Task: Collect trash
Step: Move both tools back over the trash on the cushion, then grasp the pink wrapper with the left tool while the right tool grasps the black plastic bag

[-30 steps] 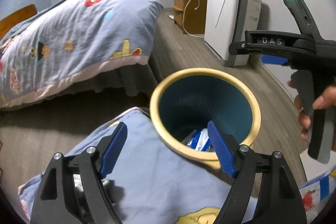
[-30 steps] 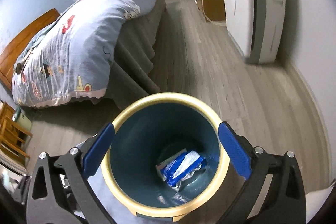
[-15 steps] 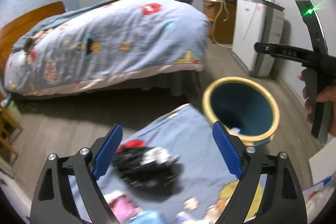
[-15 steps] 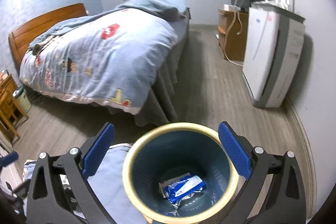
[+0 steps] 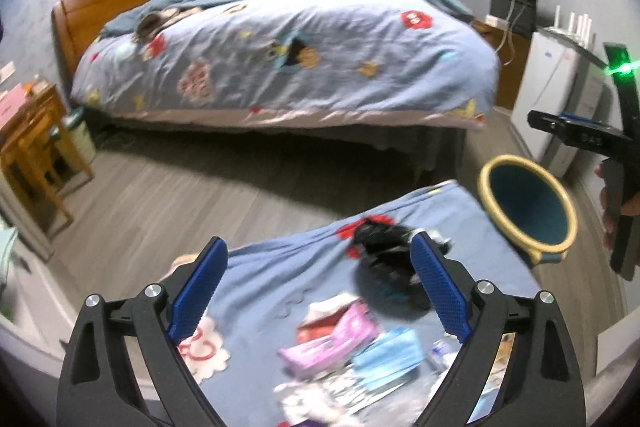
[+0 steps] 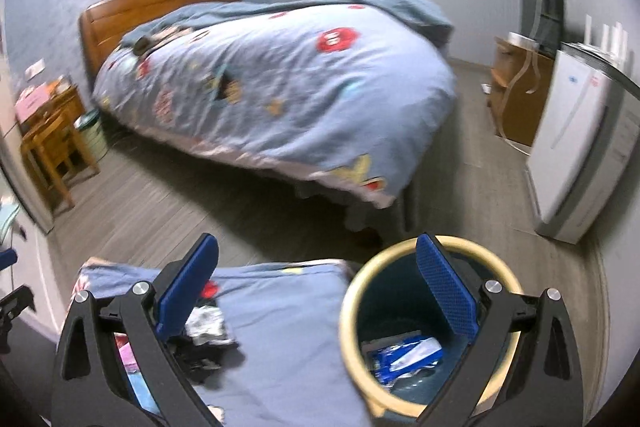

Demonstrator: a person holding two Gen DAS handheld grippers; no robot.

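Note:
A teal bin with a yellow rim [image 5: 528, 211] stands on the floor to the right of a table with a blue cloth [image 5: 280, 279]. The bin [image 6: 400, 395] holds a blue and white wrapper [image 6: 404, 357]. On the cloth lie a crumpled black bag [image 5: 384, 259], a pink packet [image 5: 336, 339] and a blue face mask [image 5: 388, 359]. My left gripper [image 5: 316, 291] is open and empty above the cloth, the black bag by its right finger. My right gripper [image 6: 316, 287] is open and empty, above the bin's left rim. The black bag also shows in the right wrist view [image 6: 204, 343].
A bed with a blue patterned duvet [image 5: 288, 67] fills the middle of the room. A white appliance [image 6: 580, 155] and a wooden cabinet [image 6: 516, 95] stand along the right wall. A wooden chair and desk [image 5: 32, 155] are at the left. Grey wood floor [image 5: 160, 203] lies between.
Both grippers have risen and swung left, away from the bin. The left view now takes in the trash on the cloth. Both stay open and empty.

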